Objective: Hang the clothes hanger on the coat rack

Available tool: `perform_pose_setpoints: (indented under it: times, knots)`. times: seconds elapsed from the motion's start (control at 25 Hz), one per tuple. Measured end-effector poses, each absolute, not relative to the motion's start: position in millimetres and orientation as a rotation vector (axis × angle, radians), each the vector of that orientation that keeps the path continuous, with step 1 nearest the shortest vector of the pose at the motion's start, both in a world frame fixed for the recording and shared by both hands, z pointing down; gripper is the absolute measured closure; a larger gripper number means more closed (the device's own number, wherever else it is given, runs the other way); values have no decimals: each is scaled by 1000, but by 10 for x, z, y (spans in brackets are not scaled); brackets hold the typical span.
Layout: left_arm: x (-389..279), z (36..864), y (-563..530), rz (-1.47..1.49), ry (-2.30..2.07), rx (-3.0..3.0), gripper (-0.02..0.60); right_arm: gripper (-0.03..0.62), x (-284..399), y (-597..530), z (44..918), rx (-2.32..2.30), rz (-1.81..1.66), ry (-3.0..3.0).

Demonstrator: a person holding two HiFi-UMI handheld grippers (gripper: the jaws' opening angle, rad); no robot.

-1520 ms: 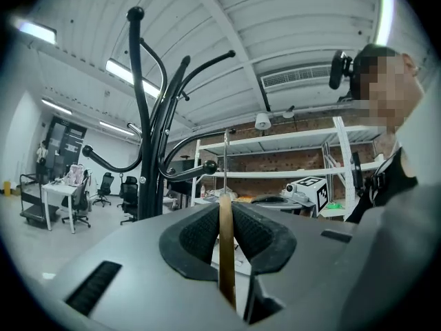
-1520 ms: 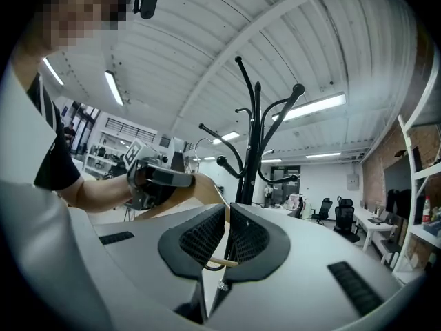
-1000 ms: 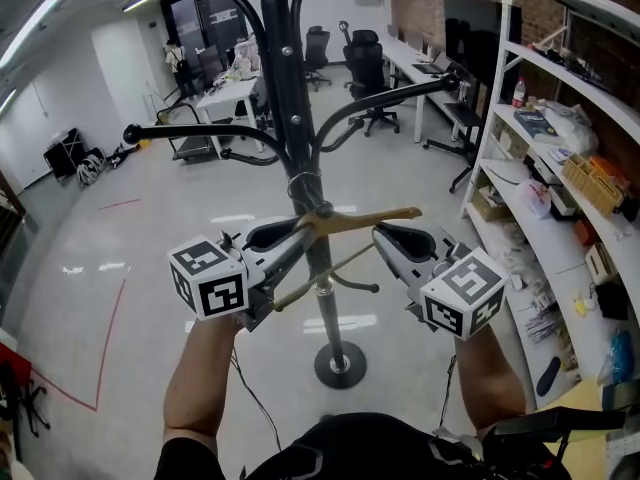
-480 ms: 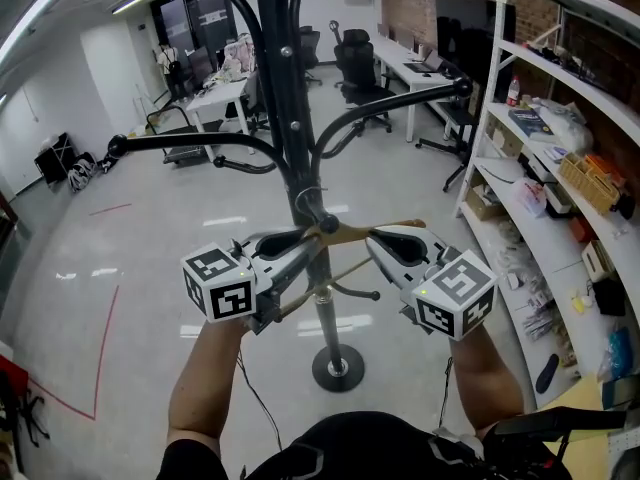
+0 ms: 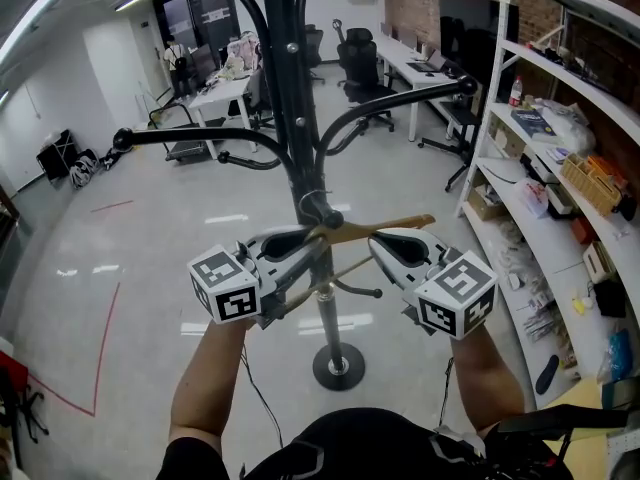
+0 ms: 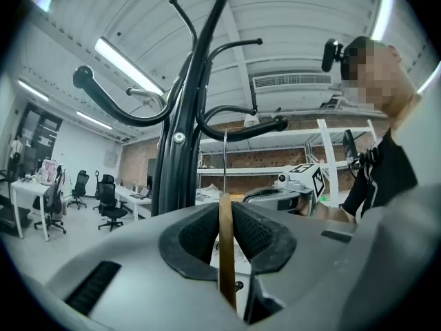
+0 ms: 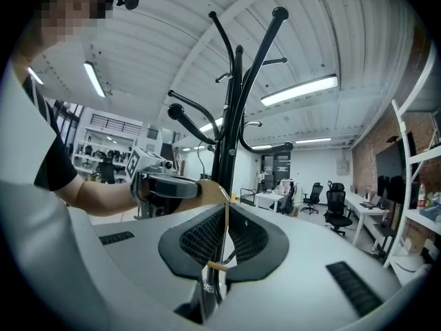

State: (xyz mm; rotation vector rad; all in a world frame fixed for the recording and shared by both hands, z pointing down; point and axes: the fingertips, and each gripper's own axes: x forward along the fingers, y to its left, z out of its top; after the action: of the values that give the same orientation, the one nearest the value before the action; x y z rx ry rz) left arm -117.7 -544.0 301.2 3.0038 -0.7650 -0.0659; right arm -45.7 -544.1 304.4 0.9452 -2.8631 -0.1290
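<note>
Gripping a pale wooden clothes hanger [image 5: 400, 223] with wire hook, fingers of the left gripper [image 5: 318, 245] and right gripper [image 5: 378, 245] clench its slim arms beside the black tubular coat rack [image 5: 290, 88].

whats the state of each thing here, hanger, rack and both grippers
clothes hanger: gripped on both sides, wire hook against the rack's pole, not clearly hung
coat rack: upright, visible arms bare
left hand-held gripper: shut on clothes hanger
right hand-held gripper: shut on clothes hanger
</note>
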Motion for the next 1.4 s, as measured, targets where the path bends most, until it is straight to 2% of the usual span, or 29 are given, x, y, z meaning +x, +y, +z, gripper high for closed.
perform_pose_setpoints:
  times: [0.56,0.96,1.4]
  knots:
    - [-1205,3017,-5473,-65,-887,3119,526,586,-385,-5336,3017,945,-148,-2865]
    - [-1320,2992,-5523,-96,-1009,3121,442,586,-362,-5302,3031,952,-135,-2869]
    - [-1400,2954,-5515,-75,-1159,3118,387,586,-185,-5277,3035,989,-89,-2902]
